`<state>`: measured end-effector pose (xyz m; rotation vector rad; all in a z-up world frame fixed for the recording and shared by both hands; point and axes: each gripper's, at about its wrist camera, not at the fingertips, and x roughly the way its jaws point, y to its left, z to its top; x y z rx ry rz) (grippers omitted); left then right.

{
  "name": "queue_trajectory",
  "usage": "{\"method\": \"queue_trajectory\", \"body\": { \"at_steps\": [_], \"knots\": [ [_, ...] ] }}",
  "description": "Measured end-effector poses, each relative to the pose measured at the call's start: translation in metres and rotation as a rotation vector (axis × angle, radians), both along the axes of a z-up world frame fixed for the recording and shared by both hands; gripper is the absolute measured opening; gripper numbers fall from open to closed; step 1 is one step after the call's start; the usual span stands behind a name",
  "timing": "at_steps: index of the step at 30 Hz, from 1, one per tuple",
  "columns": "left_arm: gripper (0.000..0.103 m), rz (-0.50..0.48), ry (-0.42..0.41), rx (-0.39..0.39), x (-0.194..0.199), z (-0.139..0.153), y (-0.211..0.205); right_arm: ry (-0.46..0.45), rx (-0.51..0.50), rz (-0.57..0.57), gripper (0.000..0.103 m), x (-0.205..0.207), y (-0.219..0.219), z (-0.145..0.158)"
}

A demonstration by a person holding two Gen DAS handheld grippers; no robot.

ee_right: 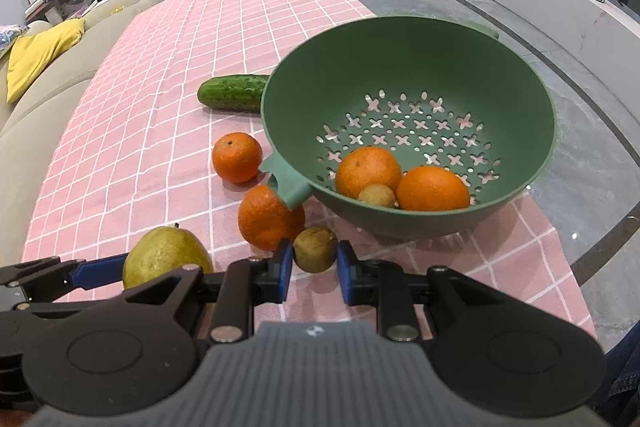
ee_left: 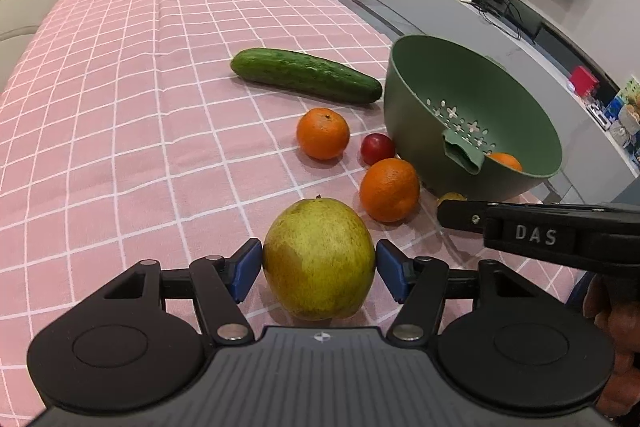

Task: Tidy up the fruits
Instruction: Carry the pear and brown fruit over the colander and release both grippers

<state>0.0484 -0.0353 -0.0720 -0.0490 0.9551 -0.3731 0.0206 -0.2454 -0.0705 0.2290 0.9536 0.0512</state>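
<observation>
Left wrist view shows the left tool (ee_left: 319,269) with its blue pads touching both flanks of a yellow-green pear (ee_left: 319,259) that sits on the pink checked surface (ee_left: 120,107), so it appears to be gripping the pear at its widest part. The pear looks firm, fairly heavy and smooth-skinned; a hold across the belly, as here, seems safest, since the tapering top would let it slip.

In the right wrist view the right tool (ee_right: 314,267) brackets a small brownish-green fruit (ee_right: 315,249), perhaps a kiwi, with the pads at or just off its sides; whether they press it cannot be told. It looks light and easily bruised, so a gentle squeeze across its middle would suit.

The green colander (ee_right: 408,67) stands just beyond, already holding two oranges (ee_right: 432,189) and another small brownish fruit. Two more oranges (ee_left: 323,133), a red plum (ee_left: 377,148) and a cucumber (ee_left: 306,75) lie on the surface beside it.
</observation>
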Motion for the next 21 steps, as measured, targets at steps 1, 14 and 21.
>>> {"method": "queue_trajectory", "body": {
  "at_steps": [1, 14, 21],
  "knots": [
    [0.072, 0.004, -0.002, -0.006, 0.0, 0.001, 0.002, -0.001, 0.004, 0.002, 0.02, 0.0, 0.0, 0.001],
    [0.072, 0.019, -0.115, -0.094, 0.01, 0.047, 0.003, -0.075, 0.084, 0.02, 0.019, -0.008, -0.018, 0.046],
    [0.072, -0.026, -0.158, -0.113, 0.022, 0.066, -0.026, -0.122, 0.121, -0.033, 0.019, 0.001, -0.044, 0.073]
  ]
}}
